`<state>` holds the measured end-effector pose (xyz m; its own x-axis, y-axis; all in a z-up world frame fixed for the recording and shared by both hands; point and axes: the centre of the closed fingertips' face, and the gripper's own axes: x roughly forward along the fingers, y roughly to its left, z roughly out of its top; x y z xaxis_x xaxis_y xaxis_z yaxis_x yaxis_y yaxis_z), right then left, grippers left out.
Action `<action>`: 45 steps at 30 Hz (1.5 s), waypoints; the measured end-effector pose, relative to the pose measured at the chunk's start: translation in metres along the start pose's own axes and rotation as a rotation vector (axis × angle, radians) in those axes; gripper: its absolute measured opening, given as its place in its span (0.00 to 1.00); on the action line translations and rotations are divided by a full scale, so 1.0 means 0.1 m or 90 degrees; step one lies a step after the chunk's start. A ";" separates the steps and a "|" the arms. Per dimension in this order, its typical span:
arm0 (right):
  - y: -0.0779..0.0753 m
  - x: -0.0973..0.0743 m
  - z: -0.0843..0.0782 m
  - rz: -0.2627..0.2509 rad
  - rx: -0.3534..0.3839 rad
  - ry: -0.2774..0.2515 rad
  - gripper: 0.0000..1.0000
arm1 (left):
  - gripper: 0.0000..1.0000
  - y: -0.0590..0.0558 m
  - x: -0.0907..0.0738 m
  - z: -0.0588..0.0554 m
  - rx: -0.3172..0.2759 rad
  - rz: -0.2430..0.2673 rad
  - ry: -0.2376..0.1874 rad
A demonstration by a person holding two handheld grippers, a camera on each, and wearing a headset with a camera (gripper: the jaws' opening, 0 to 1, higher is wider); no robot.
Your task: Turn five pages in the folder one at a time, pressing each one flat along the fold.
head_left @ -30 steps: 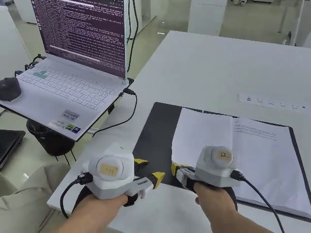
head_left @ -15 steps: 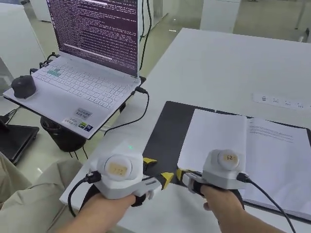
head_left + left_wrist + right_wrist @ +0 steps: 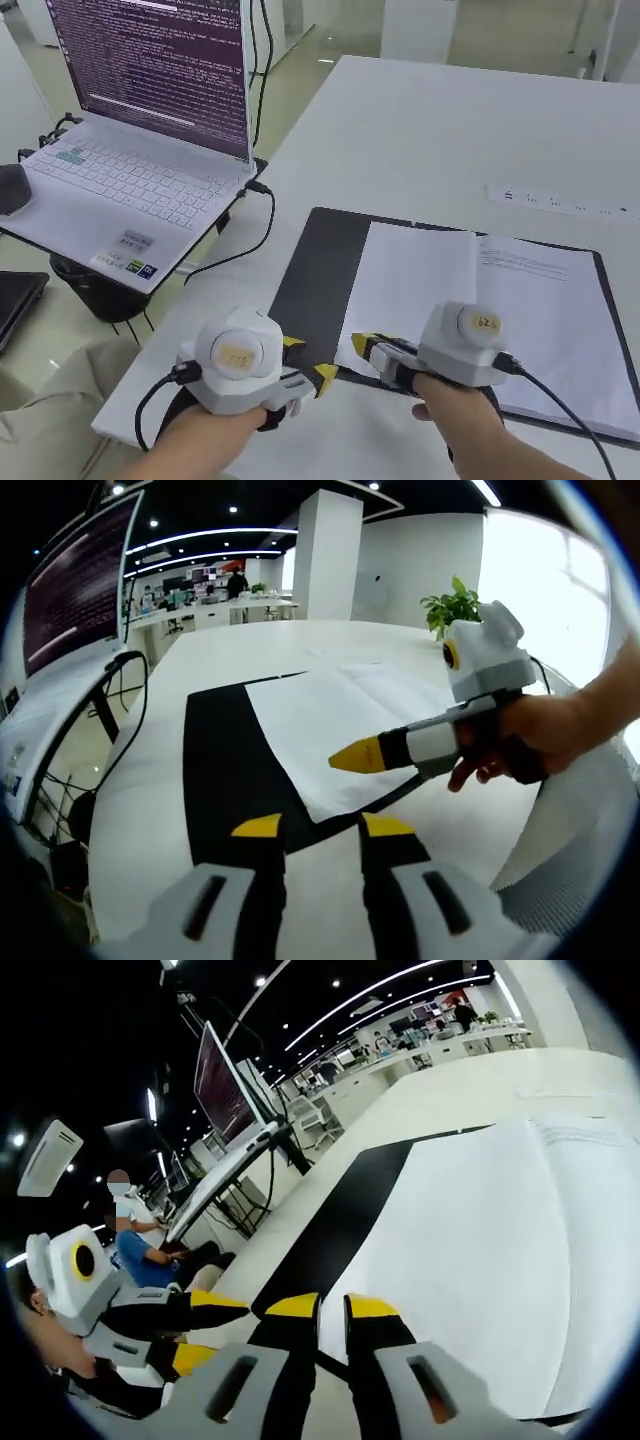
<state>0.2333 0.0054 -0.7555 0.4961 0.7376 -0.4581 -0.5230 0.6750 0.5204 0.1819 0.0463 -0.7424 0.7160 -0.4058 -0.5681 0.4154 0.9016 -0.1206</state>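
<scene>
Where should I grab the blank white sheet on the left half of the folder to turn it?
On the white sheet, pinch the near outer corner, coming in low from the black cover side: that edge lies free, while the opposite edge seems held at the fold.

We note the folder [image 3: 310,280] lying open on the table [image 3: 430,130], just ahead of both grippers. The right gripper [image 3: 365,347] sits at the near edge of the left page [image 3: 410,280], and the left gripper [image 3: 308,360] is just to its left. A laptop [image 3: 130,170] stands off the table, ahead-left of the left gripper. A power strip [image 3: 560,203] lies beyond the folder.
</scene>
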 end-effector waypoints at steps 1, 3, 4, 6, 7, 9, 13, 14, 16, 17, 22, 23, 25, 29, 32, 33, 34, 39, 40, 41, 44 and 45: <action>-0.06 -0.04 0.04 -0.002 0.009 -0.009 0.08 | 0.28 -0.02 0.08 -0.01 -0.004 0.000 0.009; -0.11 -0.13 0.10 -0.006 0.010 -0.021 0.07 | 0.28 -0.07 0.24 -0.02 0.000 -0.008 0.015; -0.17 -0.18 0.12 -0.009 0.010 -0.026 0.07 | 0.28 -0.09 0.32 -0.02 0.002 -0.007 0.023; -0.28 -0.26 0.16 -0.018 0.011 -0.032 0.07 | 0.28 -0.12 0.41 0.00 0.002 -0.009 0.019; -0.33 -0.29 0.18 -0.022 0.017 -0.038 0.06 | 0.28 -0.14 0.50 0.01 0.002 -0.011 0.018; -0.41 -0.36 0.21 -0.030 0.022 -0.043 0.04 | 0.28 -0.17 0.60 0.01 0.000 -0.011 0.021; -0.59 -0.47 0.27 -0.039 0.033 -0.056 0.04 | 0.28 -0.14 0.71 -0.08 0.022 0.013 0.043; -0.63 -0.48 0.29 -0.041 0.033 -0.059 0.03 | 0.29 -0.14 0.72 -0.09 0.021 0.014 0.042; -0.71 -0.50 0.31 -0.047 0.033 -0.056 0.00 | 0.25 -0.11 0.73 -0.09 0.035 0.030 0.033; -0.75 -0.51 0.34 -0.049 0.044 -0.061 0.00 | 0.24 -0.10 0.71 -0.11 0.035 0.037 0.039; -0.91 -0.46 0.44 -0.054 0.056 -0.067 0.00 | 0.21 -0.08 0.70 -0.12 0.050 0.037 0.017; -0.94 -0.45 0.46 -0.055 0.058 -0.067 0.00 | 0.21 -0.08 0.69 -0.11 0.054 0.035 0.011; -1.00 -0.41 0.50 -0.056 0.069 -0.065 0.00 | 0.23 -0.09 0.69 -0.12 0.045 0.029 0.003; -1.15 -0.32 0.62 -0.042 0.136 -0.072 0.00 | 0.24 -0.09 0.70 -0.12 0.050 0.030 0.001; -1.26 -0.27 0.67 -0.037 0.182 -0.075 0.00 | 0.24 -0.08 0.70 -0.11 0.050 0.031 -0.001; -1.27 -0.24 0.68 -0.038 0.174 -0.070 0.00 | 0.24 -0.08 0.70 -0.11 0.050 0.032 -0.002; -1.28 -0.23 0.69 -0.038 0.174 -0.067 0.00 | 0.24 -0.08 0.70 -0.11 0.050 0.032 -0.002; -1.31 -0.16 0.80 -0.041 0.216 -0.068 0.00 | 0.24 -0.07 0.71 -0.10 0.049 0.032 -0.006; -1.32 -0.15 0.82 -0.043 0.218 -0.068 0.00 | 0.24 -0.07 0.71 -0.10 0.050 0.032 -0.006; -1.33 -0.14 0.84 -0.043 0.229 -0.068 0.00 | 0.24 -0.07 0.71 -0.10 0.050 0.032 -0.006; -1.35 -0.10 0.88 -0.042 0.247 -0.059 0.00 | 0.24 -0.07 0.71 -0.10 0.050 0.032 -0.007; -1.36 -0.09 0.89 -0.044 0.245 -0.056 0.00 | 0.24 -0.07 0.71 -0.10 0.051 0.032 -0.008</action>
<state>0.3617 -0.0944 -0.7577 0.5869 0.6751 -0.4471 -0.1963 0.6543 0.7303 0.2239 0.0127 -0.7902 0.7437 -0.3621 -0.5620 0.4214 0.9065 -0.0265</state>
